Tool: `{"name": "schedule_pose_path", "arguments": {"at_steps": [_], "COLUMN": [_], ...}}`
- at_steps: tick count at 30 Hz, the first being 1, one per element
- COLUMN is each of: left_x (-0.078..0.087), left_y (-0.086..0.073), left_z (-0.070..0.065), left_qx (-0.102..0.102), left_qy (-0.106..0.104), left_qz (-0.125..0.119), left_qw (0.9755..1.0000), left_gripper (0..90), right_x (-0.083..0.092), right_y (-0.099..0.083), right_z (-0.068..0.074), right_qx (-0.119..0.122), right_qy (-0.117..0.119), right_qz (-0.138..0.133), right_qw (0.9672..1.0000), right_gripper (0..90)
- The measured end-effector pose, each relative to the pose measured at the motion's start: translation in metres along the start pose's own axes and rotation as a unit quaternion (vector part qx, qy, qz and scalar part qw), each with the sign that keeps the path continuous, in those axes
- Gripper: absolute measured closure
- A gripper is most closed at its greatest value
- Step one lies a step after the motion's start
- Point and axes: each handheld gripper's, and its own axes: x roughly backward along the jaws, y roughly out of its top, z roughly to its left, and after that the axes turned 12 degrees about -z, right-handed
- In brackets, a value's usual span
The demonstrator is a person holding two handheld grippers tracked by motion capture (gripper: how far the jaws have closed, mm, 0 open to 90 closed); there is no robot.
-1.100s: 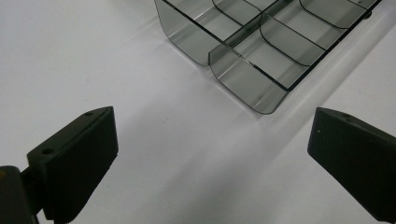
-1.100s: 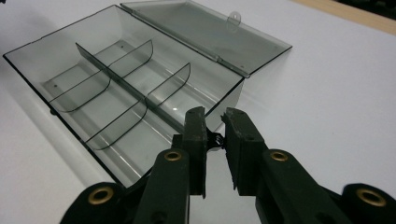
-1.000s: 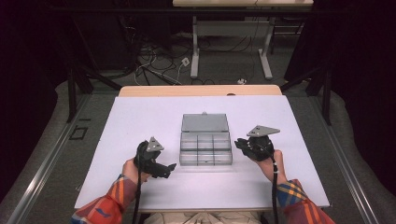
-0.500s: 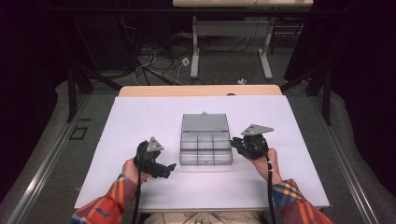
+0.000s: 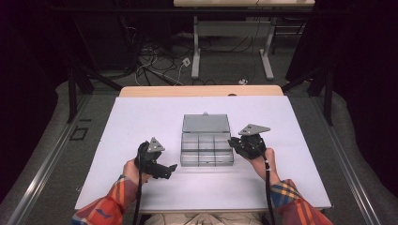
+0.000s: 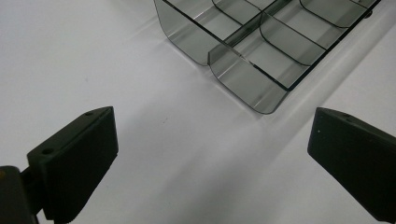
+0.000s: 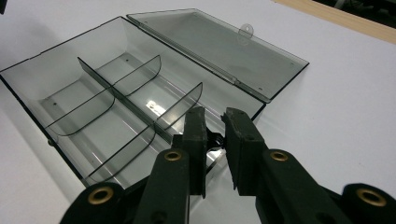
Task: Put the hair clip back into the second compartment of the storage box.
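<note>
The clear compartment box (image 5: 207,149) sat mid-counter (image 5: 141,122), between the two hands, its lid (image 5: 206,123) thrown flat open behind it. The right claw (image 7: 215,122) hovered at the box's right end wall, its jaws nearly together with a narrow gap, and whether they pinched the wall edge I could not tell. The left claw (image 6: 210,154) waited just beside the box's near left corner, jaws wide apart and holding nothing. A good next move would likely steady the box with one claw (thin plastic slides easily). Every compartment was empty.
</note>
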Motion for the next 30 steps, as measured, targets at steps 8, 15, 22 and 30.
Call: {"name": "schedule_pose_path", "arguments": {"at_steps": [8, 15, 22, 30], "left_x": [0.000, 0.000, -0.001, 0.000], "left_y": [0.000, 0.000, 0.000, 0.000], "left_z": [0.001, 0.000, 0.000, 0.000], "left_qx": [0.000, 0.001, 0.002, 0.002], "left_qy": [-0.001, 0.000, -0.003, -0.004], "left_qz": [0.000, 0.000, -0.001, 0.000], "left_qw": [1.0000, 1.0000, 1.0000, 1.0000], "left_gripper": [1.8, 1.7, 1.8, 1.8], "right_x": [-0.004, -0.009, -0.014, -0.018], "right_y": [0.003, 0.004, 0.006, 0.007], "right_z": [0.004, 0.007, 0.010, 0.014], "right_qx": [0.003, 0.002, 0.007, 0.005], "right_qy": [0.002, 0.006, 0.009, 0.014], "right_qz": [-0.009, -0.007, -0.012, -0.015], "right_qw": [1.0000, 1.0000, 0.9999, 0.9998], "right_gripper": [79.0, 79.0, 79.0, 79.0]}}
